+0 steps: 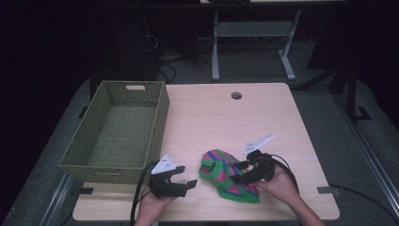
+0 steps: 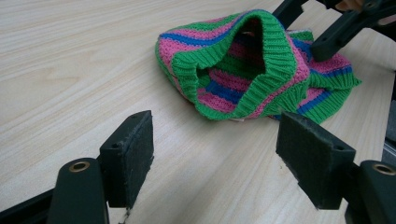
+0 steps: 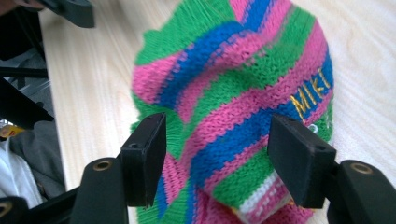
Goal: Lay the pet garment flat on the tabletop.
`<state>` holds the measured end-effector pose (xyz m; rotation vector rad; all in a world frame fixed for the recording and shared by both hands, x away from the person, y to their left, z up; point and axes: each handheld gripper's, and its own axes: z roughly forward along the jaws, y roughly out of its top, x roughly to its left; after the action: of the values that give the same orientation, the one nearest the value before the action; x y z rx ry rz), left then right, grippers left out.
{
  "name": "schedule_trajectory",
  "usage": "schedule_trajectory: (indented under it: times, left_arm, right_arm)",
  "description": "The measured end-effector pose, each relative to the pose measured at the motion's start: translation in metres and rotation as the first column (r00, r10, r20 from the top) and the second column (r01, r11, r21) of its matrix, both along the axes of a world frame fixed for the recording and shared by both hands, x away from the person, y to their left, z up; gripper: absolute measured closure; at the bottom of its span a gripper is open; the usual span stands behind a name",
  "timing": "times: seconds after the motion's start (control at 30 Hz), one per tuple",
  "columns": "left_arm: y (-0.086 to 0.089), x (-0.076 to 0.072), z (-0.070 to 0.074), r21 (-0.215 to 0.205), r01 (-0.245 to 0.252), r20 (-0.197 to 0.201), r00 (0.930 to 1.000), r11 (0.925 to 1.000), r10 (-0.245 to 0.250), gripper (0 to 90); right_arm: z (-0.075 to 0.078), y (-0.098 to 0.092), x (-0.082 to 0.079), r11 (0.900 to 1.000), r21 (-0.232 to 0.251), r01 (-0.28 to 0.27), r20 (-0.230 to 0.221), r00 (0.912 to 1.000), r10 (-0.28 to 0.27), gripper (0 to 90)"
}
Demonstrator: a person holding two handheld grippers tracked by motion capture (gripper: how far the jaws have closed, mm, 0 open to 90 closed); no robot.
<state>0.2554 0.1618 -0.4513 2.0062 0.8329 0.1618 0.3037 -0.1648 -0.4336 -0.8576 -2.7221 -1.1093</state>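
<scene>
High view, from the left: an olive woven basket (image 1: 117,129) stands at the counter's (image 1: 263,117) left edge with nothing visible in it. Just right of its near corner the left tool (image 1: 184,177) rests low with its jaws spread and nothing between them, aimed at the striped knit hat (image 1: 226,175). That hat lies crumpled on the counter near the front edge, between the two tools. Over its right side sits the right tool (image 1: 239,172), jaws spread with the knit between them but the pads clear of it. Judging by this, the hat looks meant for the basket; no firm hold is set yet, so grasping, carrying and dropping it in all remain.
</scene>
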Motion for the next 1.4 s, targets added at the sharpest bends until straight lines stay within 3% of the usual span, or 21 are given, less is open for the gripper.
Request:
schedule_trajectory:
  times: [0.27,0.47,0.6,0.73,0.87,1.1,1.33,1.4]
  left_arm:
    - [0.0,0.0,0.0,0.0,0.0,0.002,1.0,1.0,0.0,27.1]
    - [0.0,0.0,0.0,-0.006,-0.003,-0.001,1.0,1.0,0.003,27.1]
    - [0.001,-0.001,0.0,-0.004,-0.004,-0.004,1.0,1.0,0.004,27.1]
    - [0.001,0.0,0.001,-0.003,-0.003,0.0,1.0,1.0,0.003,27.1]
    - [0.001,-0.001,0.001,-0.006,-0.005,-0.003,1.0,1.0,0.005,27.1]
    - [0.001,-0.001,0.0,-0.003,0.0,-0.006,1.0,1.0,0.0,27.1]
    - [0.0,-0.001,0.0,-0.005,0.001,-0.005,1.0,1.0,-0.001,27.1]
    - [0.0,-0.001,0.0,-0.004,0.001,-0.004,1.0,1.0,-0.001,27.1]
  right_arm:
    - [0.02,0.013,-0.018,0.995,0.024,-0.096,0.081,0.9922,0.094,42.0]
    - [0.025,0.037,-0.022,0.99,-0.011,-0.143,0.123,0.9819,0.144,47.7]
    - [0.018,0.051,-0.016,0.987,-0.055,-0.148,0.138,0.9784,0.154,51.0]
    - [0.003,0.062,-0.008,0.985,-0.091,-0.145,0.102,0.9827,0.154,53.3]
    - [-0.012,0.07,-0.005,0.978,-0.144,-0.153,0.106,0.9799,0.169,57.5]
    - [-0.018,0.073,-0.005,0.975,-0.165,-0.149,0.133,0.9761,0.172,65.3]
    - [-0.017,0.07,-0.003,0.979,-0.155,-0.134,0.119,0.9811,0.153,75.5]
    - [-0.015,0.069,-0.003,0.978,-0.154,-0.138,0.129,0.9788,0.159,79.5]
